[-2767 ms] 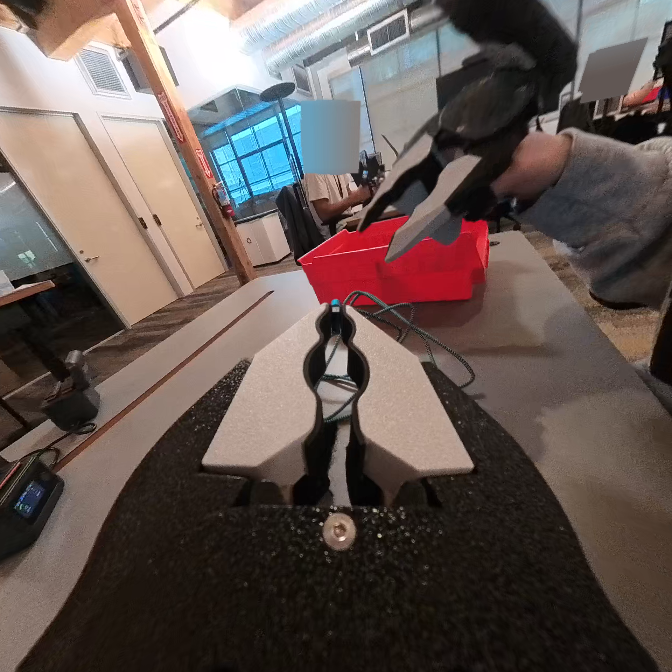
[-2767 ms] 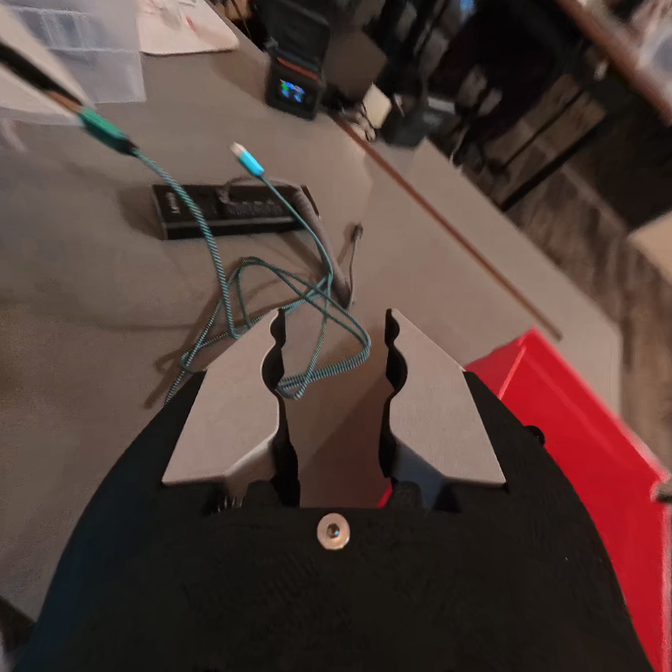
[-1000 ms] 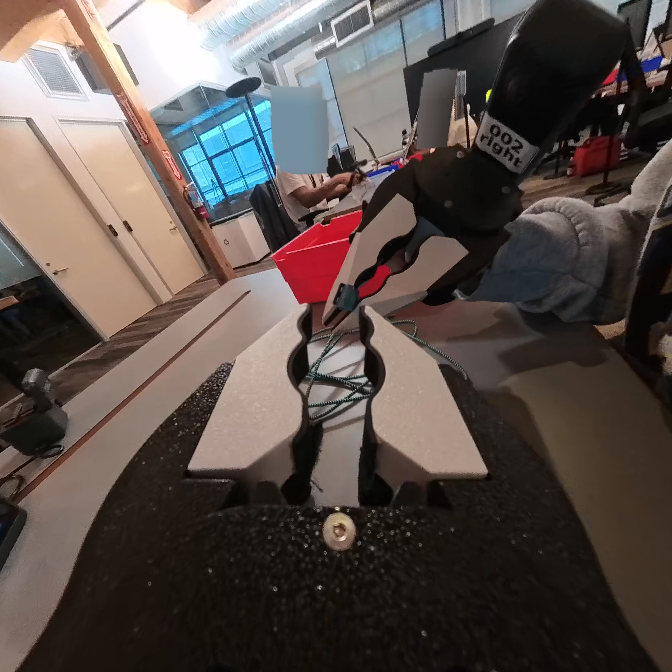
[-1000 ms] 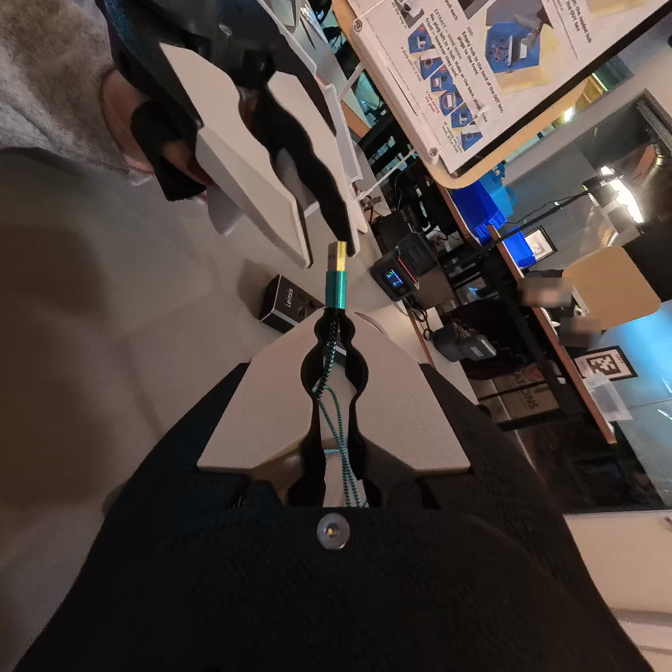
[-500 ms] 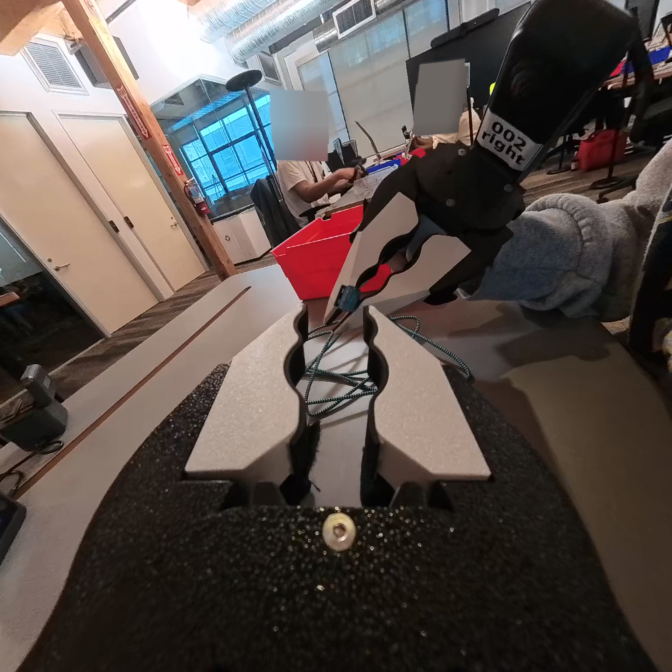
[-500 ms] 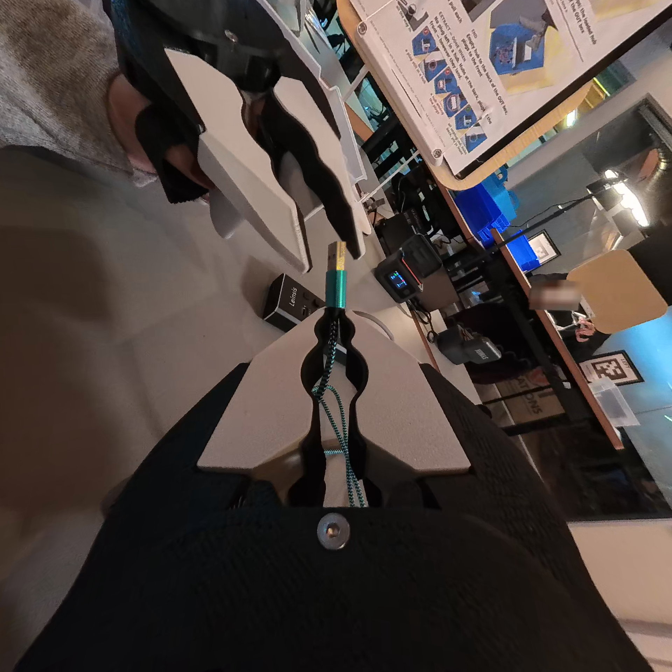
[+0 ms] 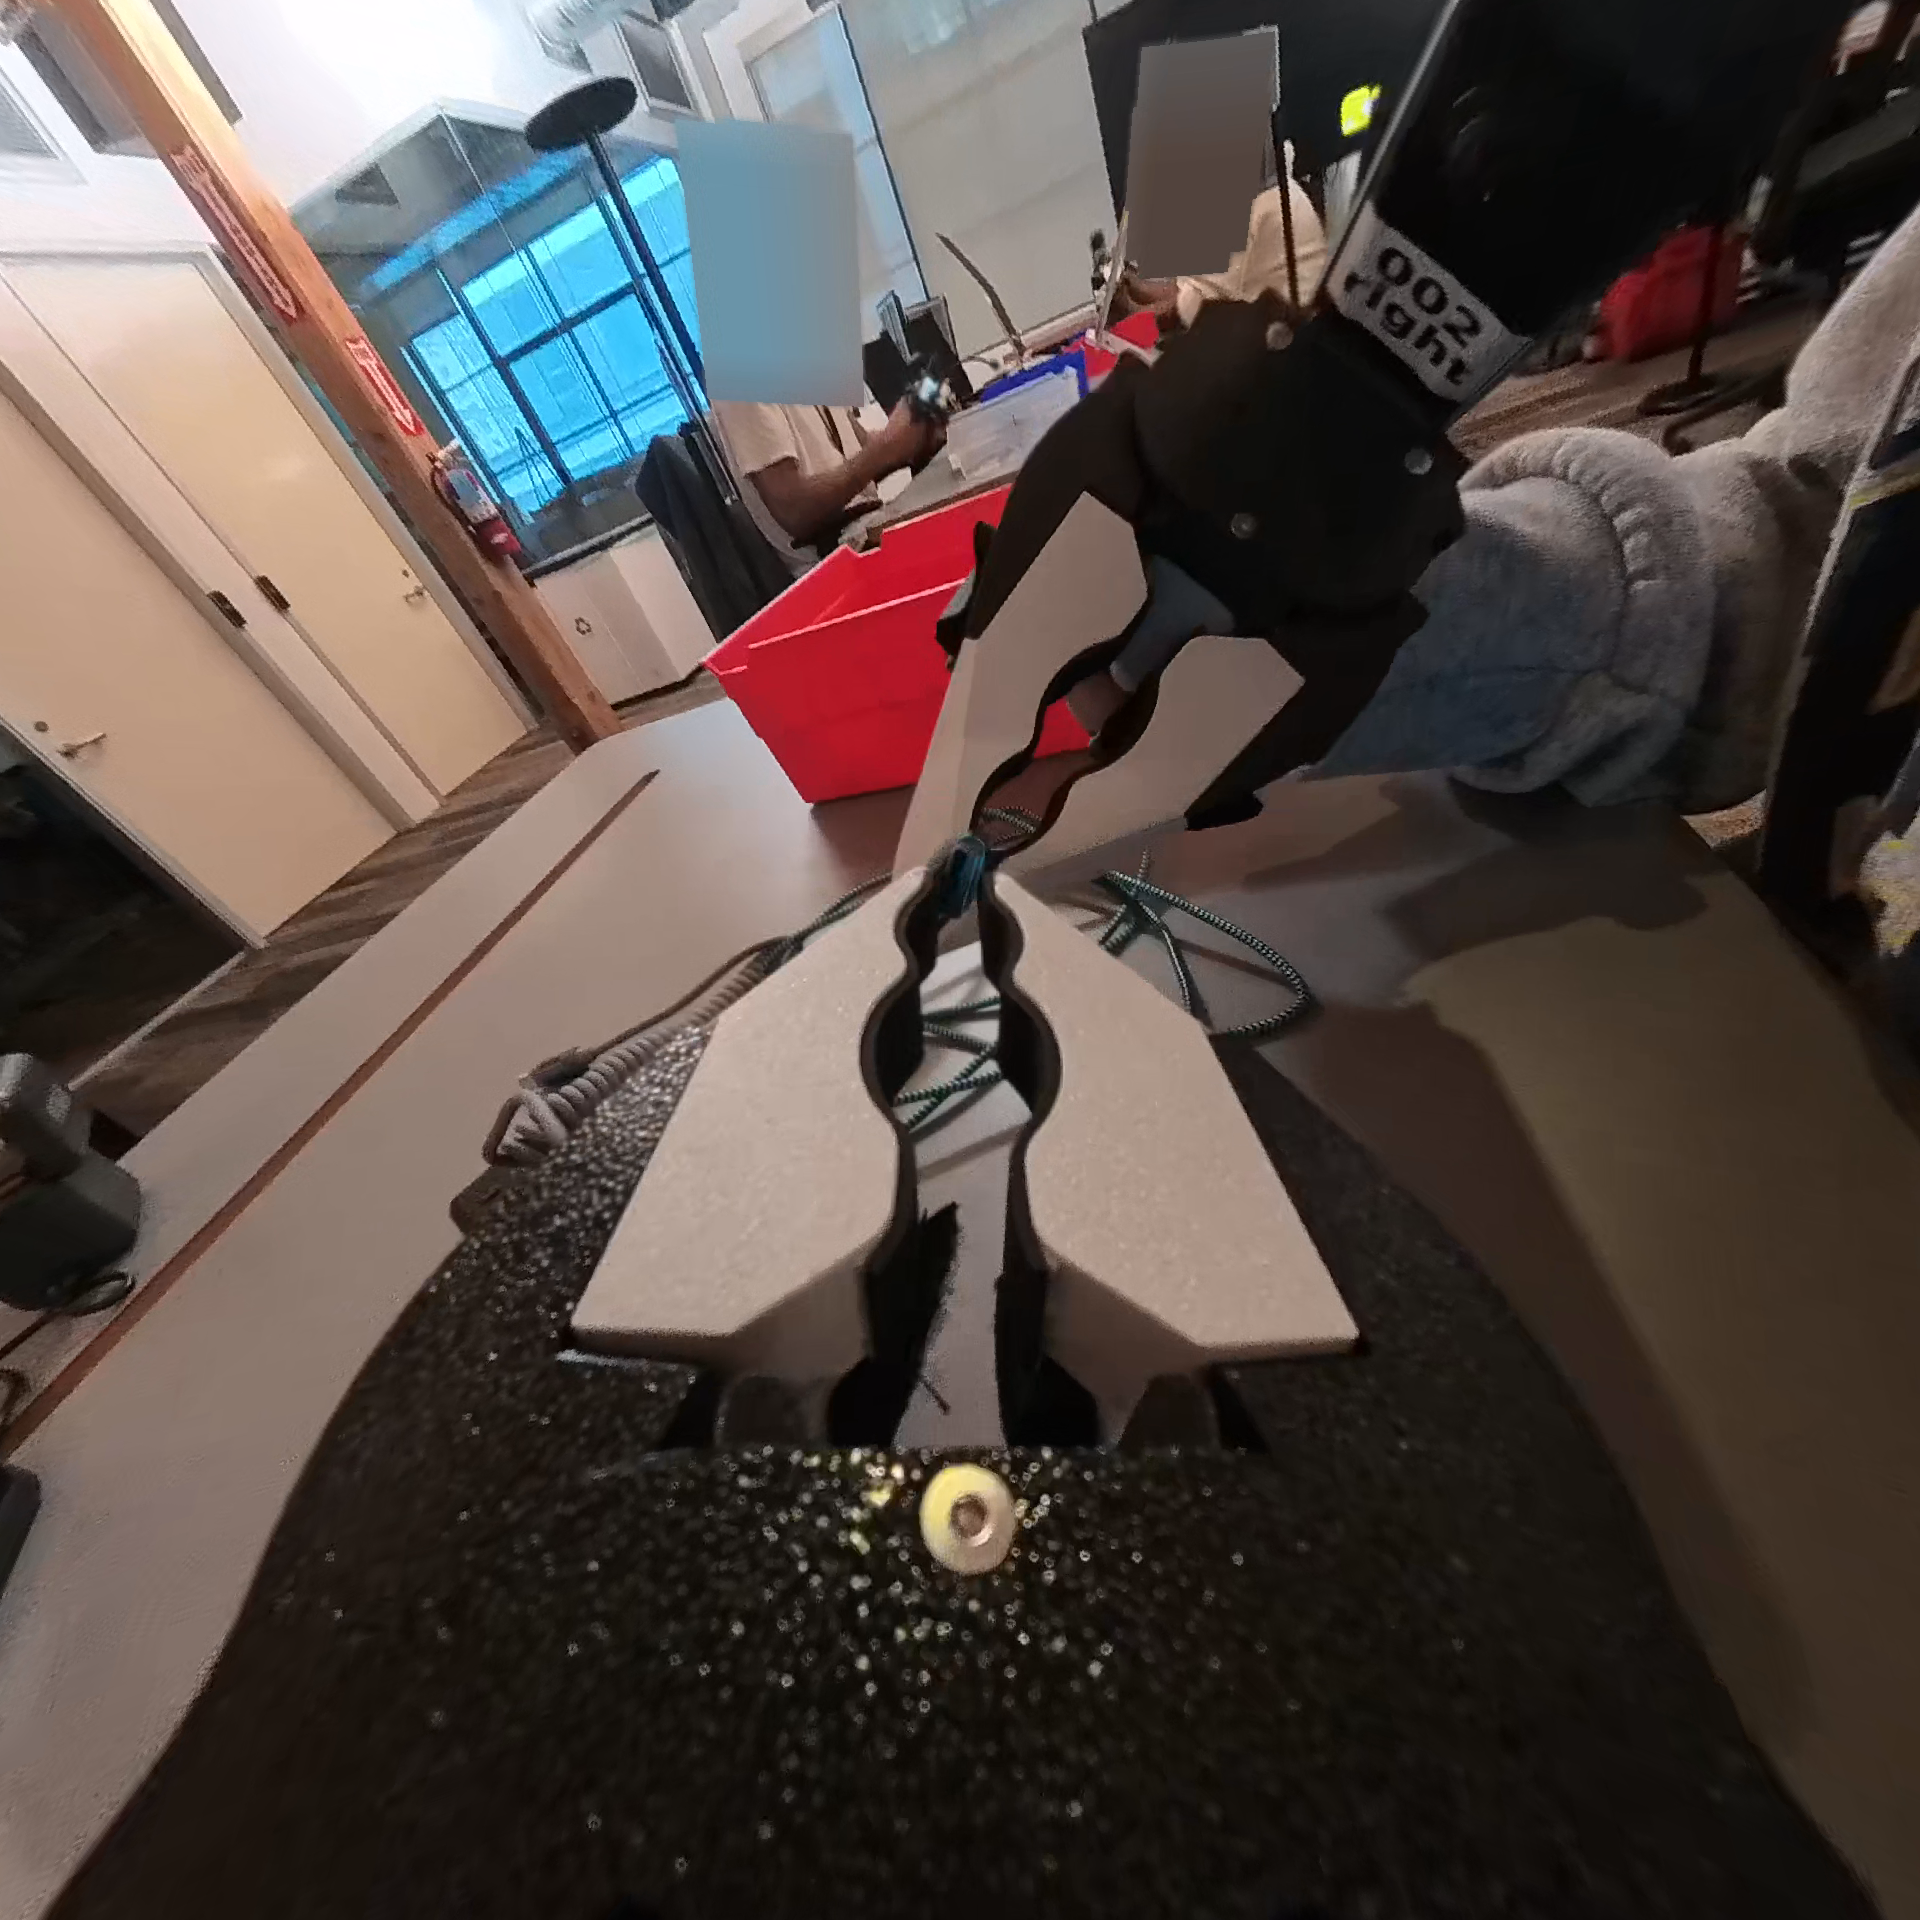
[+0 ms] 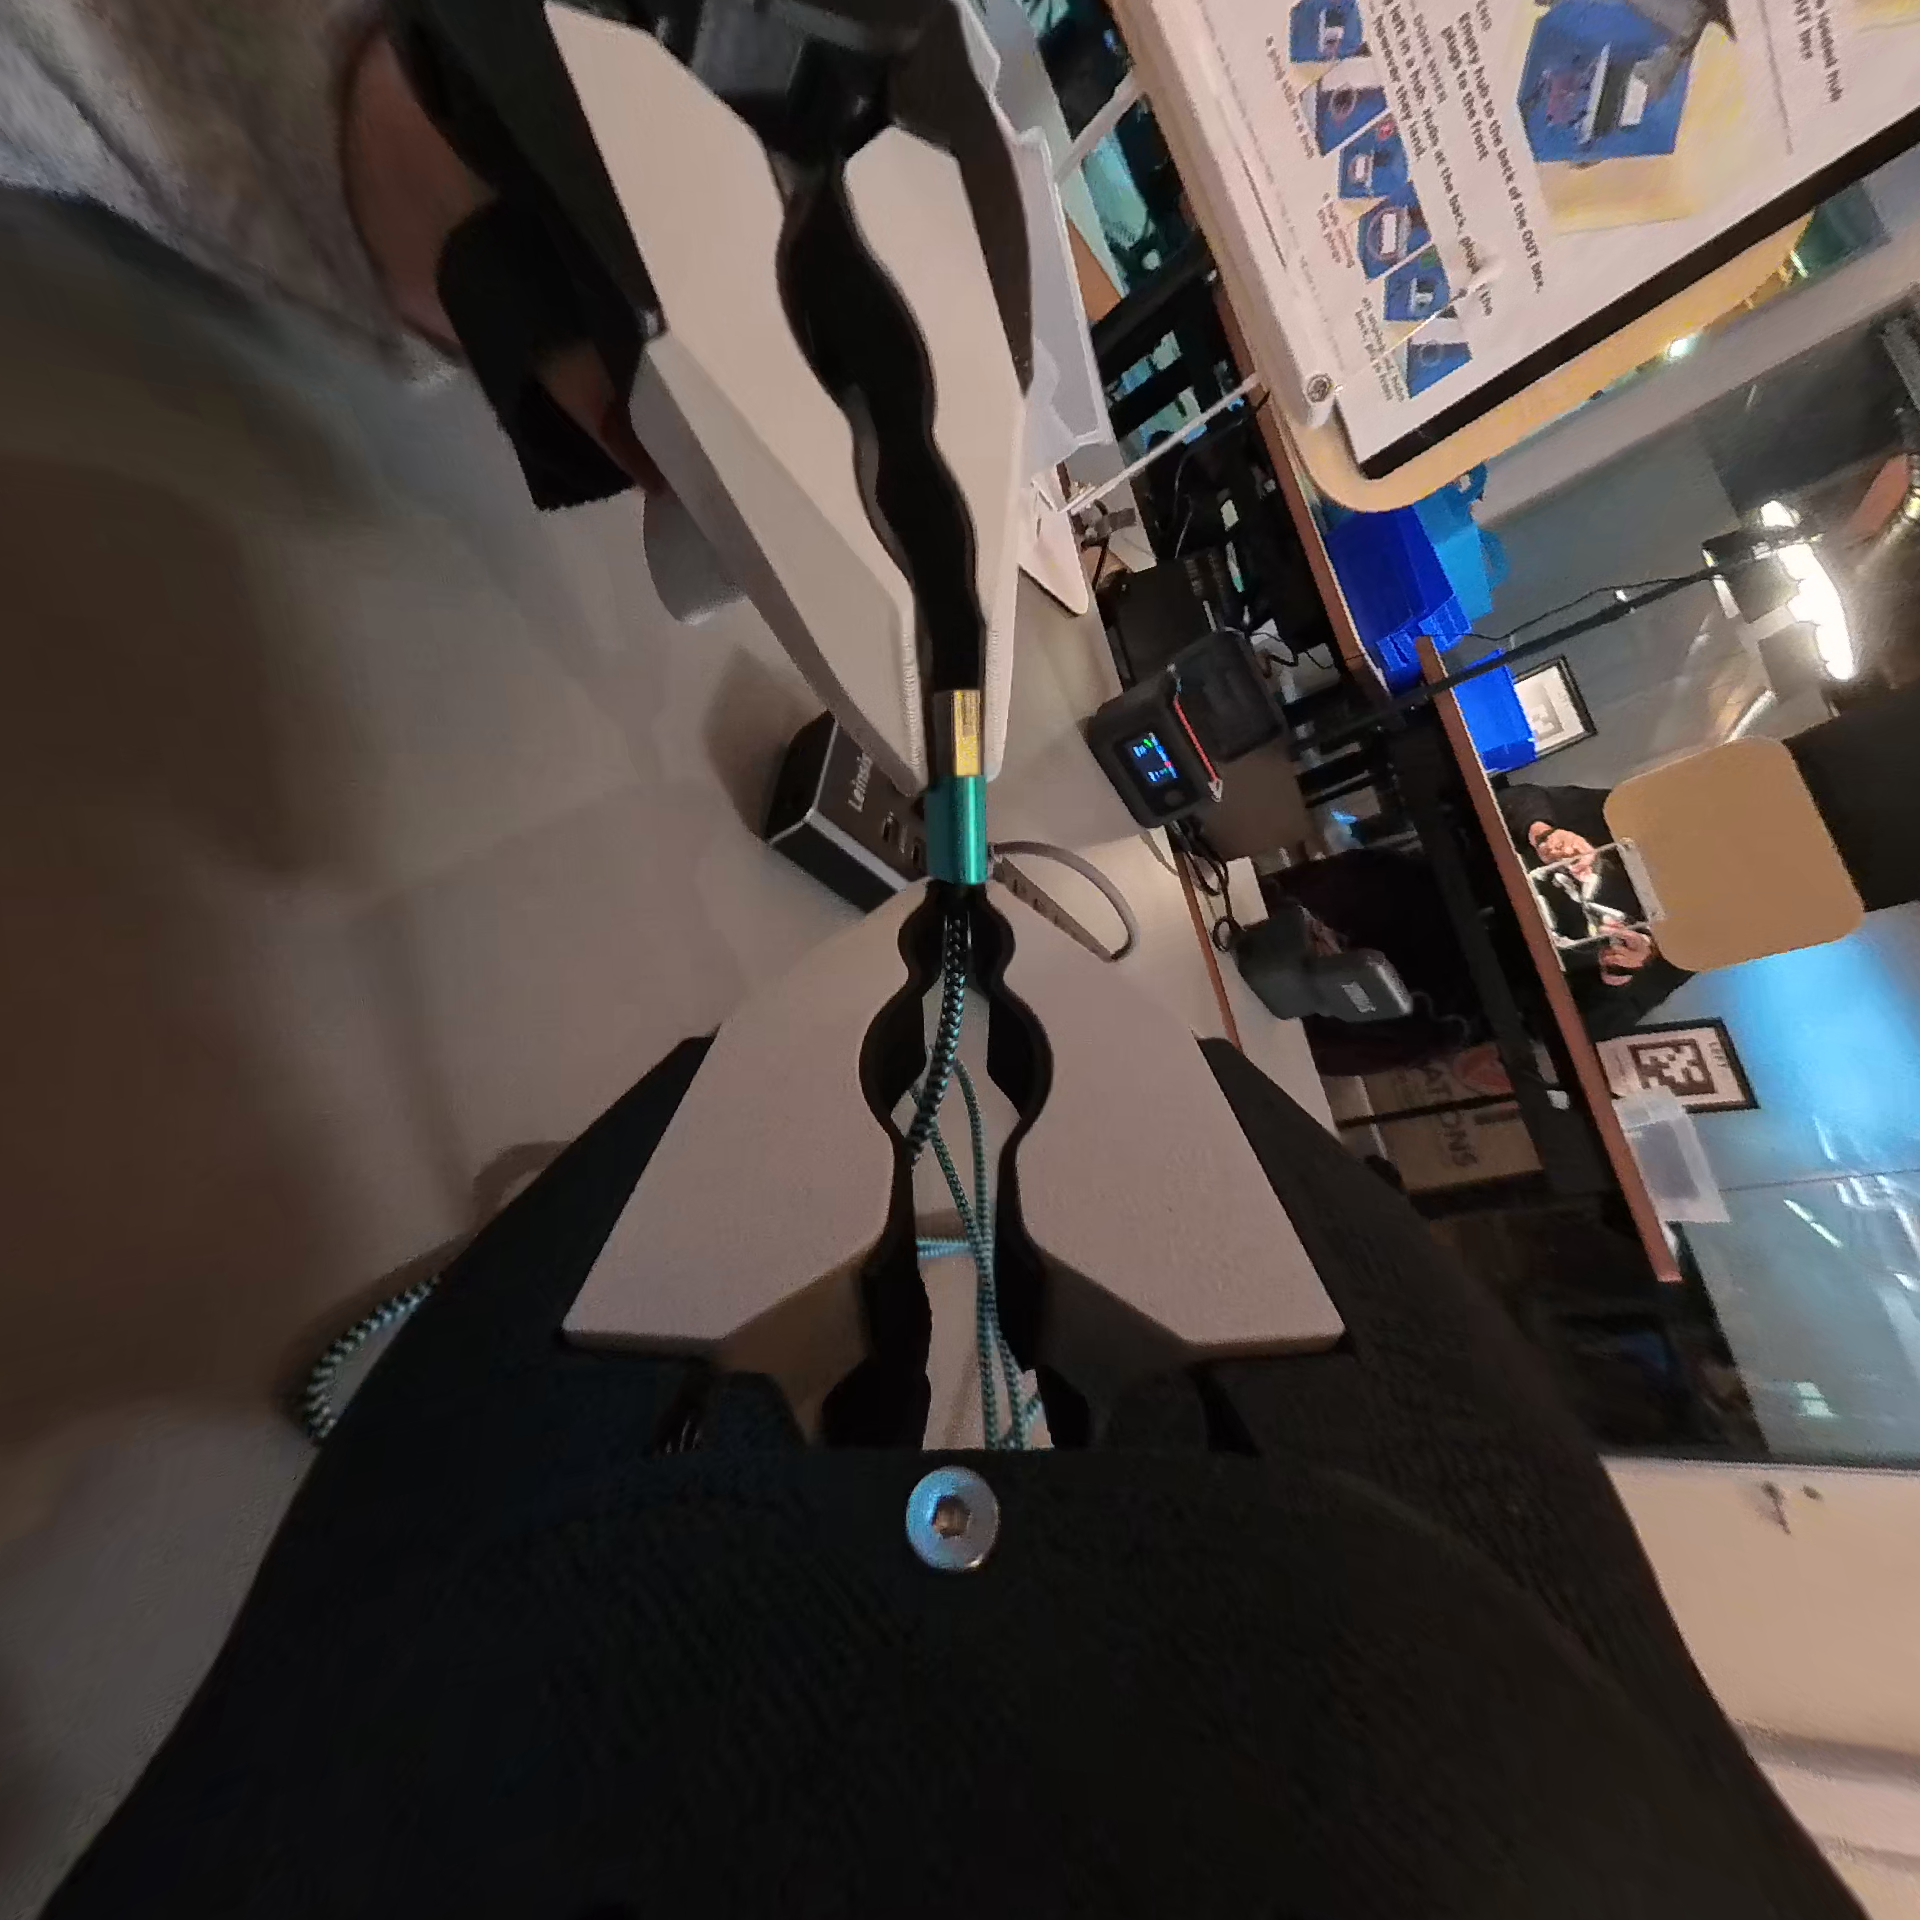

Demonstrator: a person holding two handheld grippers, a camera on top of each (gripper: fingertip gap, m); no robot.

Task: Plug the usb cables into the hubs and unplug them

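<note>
L gripper (image 7: 961, 896) newly clamping USB plug (image 8: 956, 800)

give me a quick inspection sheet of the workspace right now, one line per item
surface: grey table, seam strip along its left side.
job's things: teal USB plug with metal tip toward the other gripper; black hub lying on the table beyond it.
clutter: red bin at the far end; small device with lit screen.
grippers: right gripper shut on the cable just behind the plug; left gripper closed around the plug's metal tip.
cables: teal braided cable in loose loops on the table; grey coiled cord at left.
surroundings: office with doors, seated people, instruction poster.
</note>
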